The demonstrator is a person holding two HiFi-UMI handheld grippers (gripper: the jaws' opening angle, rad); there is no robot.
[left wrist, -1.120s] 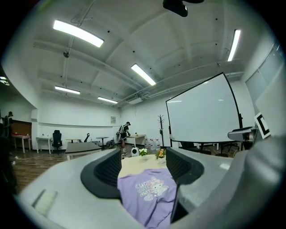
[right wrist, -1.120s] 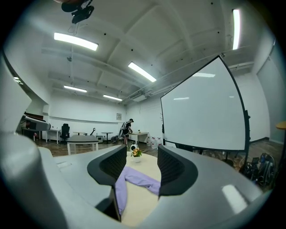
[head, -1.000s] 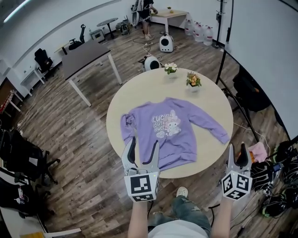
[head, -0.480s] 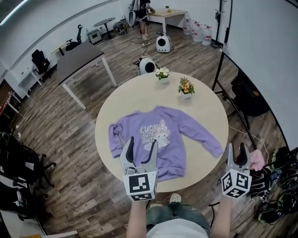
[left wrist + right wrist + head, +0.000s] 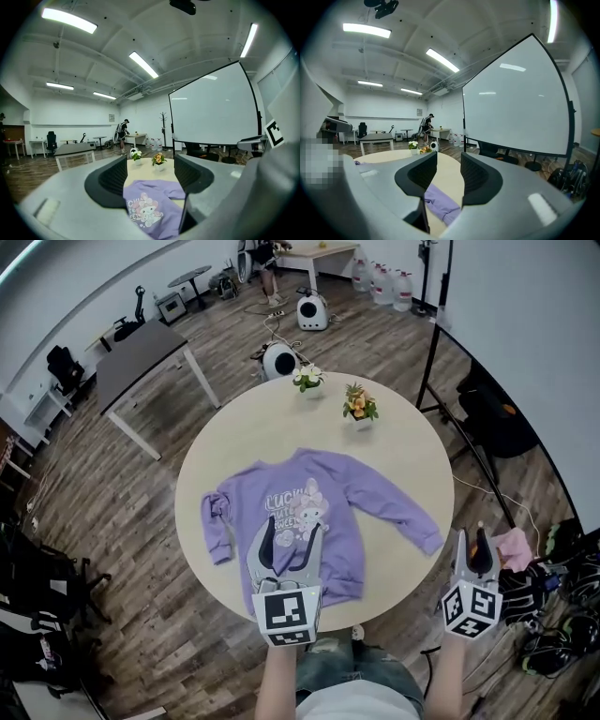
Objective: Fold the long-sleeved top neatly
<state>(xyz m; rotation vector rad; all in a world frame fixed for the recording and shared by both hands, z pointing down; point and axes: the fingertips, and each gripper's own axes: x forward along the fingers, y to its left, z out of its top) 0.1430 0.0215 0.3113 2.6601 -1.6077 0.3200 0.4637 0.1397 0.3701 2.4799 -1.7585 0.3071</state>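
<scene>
A purple long-sleeved top (image 5: 323,498) with a cartoon print lies flat, front up, on a round beige table (image 5: 412,446), both sleeves spread out. My left gripper (image 5: 292,527) is open and hovers over the top's lower part near the hem; the left gripper view shows the top (image 5: 150,208) below and beyond the gripper (image 5: 151,176). My right gripper (image 5: 472,538) is open beside the table's near right edge, close to the right sleeve's cuff (image 5: 427,542). Its jaws have just been closing, with nothing between them. The cuff (image 5: 440,202) lies ahead of the right gripper (image 5: 448,176).
Two small flower pots (image 5: 307,381) (image 5: 358,407) stand at the table's far side. A whiteboard stand (image 5: 431,324) and a dark chair (image 5: 492,418) are to the right, with bags and cables (image 5: 553,587) on the floor. A grey table (image 5: 141,348) stands at the left.
Both grippers have come forward toward the table. The left one now lies over the top's lower part. The right gripper's jaws stand narrower than before.
</scene>
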